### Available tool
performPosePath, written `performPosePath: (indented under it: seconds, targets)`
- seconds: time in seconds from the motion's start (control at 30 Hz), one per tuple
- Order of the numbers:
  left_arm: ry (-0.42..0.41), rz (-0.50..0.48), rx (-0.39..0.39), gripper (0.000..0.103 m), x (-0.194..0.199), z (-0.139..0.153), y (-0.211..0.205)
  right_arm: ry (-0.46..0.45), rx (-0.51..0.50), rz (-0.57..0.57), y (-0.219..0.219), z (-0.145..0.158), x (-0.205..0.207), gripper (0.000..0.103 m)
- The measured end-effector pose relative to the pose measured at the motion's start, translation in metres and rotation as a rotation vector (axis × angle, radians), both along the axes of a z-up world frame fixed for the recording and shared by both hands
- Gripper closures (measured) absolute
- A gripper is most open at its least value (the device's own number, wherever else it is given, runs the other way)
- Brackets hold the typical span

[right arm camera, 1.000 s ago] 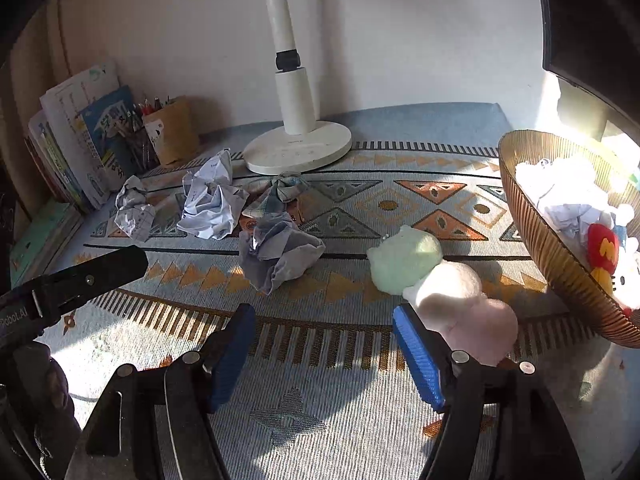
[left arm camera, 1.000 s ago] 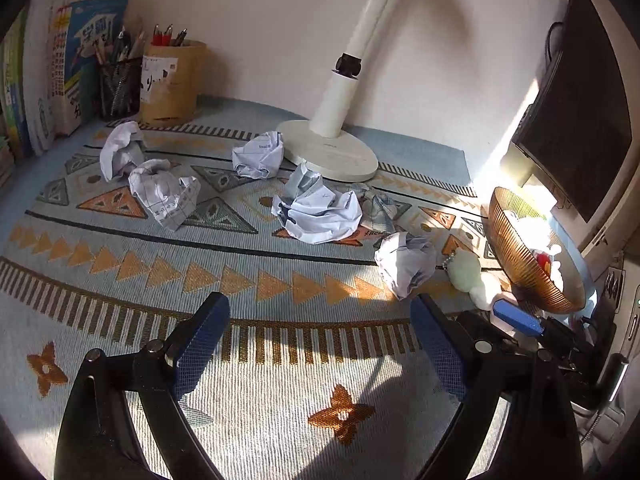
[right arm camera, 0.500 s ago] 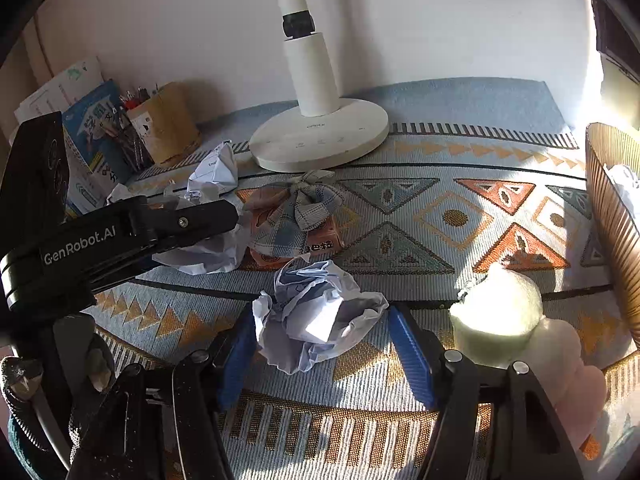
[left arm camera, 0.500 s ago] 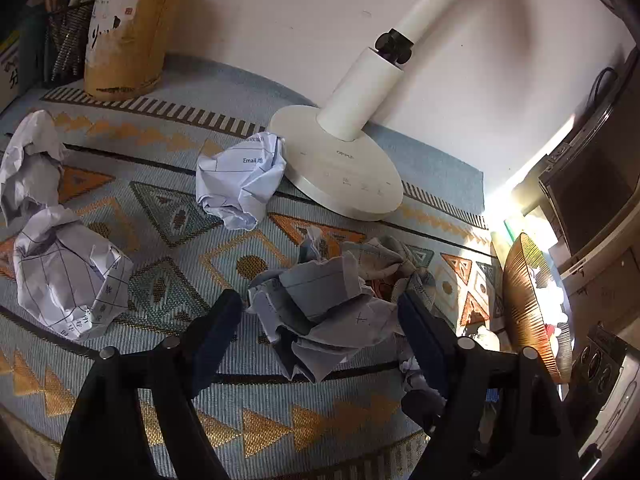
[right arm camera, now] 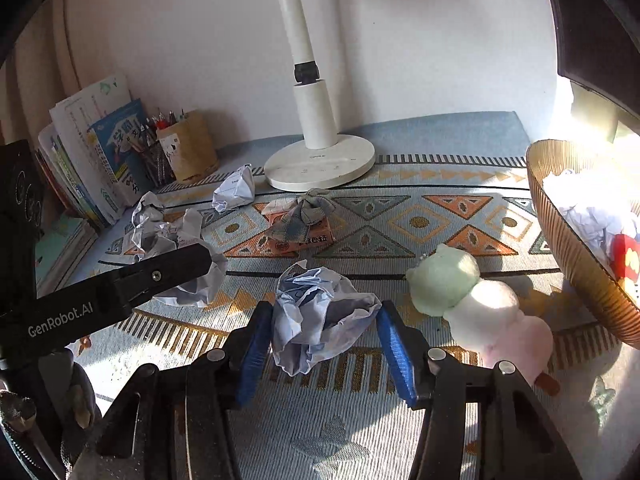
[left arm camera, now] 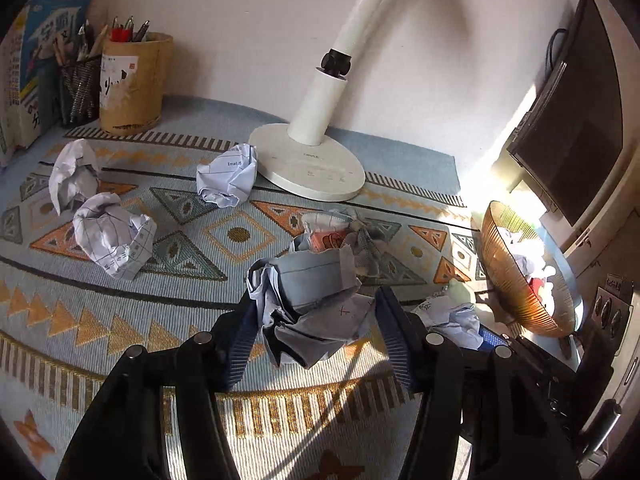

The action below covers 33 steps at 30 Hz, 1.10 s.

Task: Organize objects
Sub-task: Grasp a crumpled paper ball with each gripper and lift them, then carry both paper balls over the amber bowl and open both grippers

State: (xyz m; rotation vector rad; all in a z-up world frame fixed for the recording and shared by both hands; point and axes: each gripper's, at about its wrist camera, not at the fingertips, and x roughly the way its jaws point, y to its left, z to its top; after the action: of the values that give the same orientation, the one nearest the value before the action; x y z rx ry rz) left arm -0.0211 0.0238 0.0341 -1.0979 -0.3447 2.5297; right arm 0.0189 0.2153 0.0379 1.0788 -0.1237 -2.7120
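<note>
Here both jaws are closing round crumpled paper balls (left arm camera: pixel 312 304).

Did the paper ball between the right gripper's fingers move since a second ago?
Cannot tell. The right gripper moved in around the paper ball; the ball lies near the lamp base as before.

Colours and patterns on the bench

You see a blue-grey mat (left arm camera: pixel 120 320) with orange triangles and striped bands, white crumpled paper (left arm camera: pixel 112 240) with grid lines, a cream lamp base (left arm camera: pixel 312 164), an amber ribbed bowl (right arm camera: pixel 568 240), and blue gripper pads (right arm camera: pixel 394 352).
</note>
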Motion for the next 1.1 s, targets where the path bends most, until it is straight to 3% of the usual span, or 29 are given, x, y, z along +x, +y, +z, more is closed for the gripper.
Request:
performPosePath:
  seconds: [0.17,0.3,0.5,0.57,0.67,0.8,1.1]
  targets:
    - [0.013,-0.002,-0.032,0.048,0.048,-0.007,0.015,0.008,0.102,-0.004,0.013,-0.002,0.030,0.050]
    - [0.050,0.010,-0.144,0.048,0.073,-0.009,0.033,-0.031,0.058,-0.004,0.026,-0.010,0.032,0.050]
    - [0.085,0.034,-0.180,0.046,0.090,-0.009,0.039,-0.086,0.035,0.036,0.024,-0.019,0.024,0.045]
    - [0.077,0.039,-0.147,0.044,0.086,-0.009,0.035,-0.099,0.011,0.036,0.027,-0.021,0.022,0.045]
    - [0.035,0.046,-0.101,0.044,0.081,-0.014,0.028,-0.092,-0.013,0.029,0.032,-0.020,0.024,0.035]
    - [0.023,0.040,-0.059,0.044,0.080,-0.015,0.022,-0.089,-0.006,0.033,0.029,-0.020,0.024,0.035]
    - [0.021,0.021,-0.092,0.043,0.080,-0.017,0.031,-0.095,-0.010,0.033,0.029,-0.021,0.024,0.035]
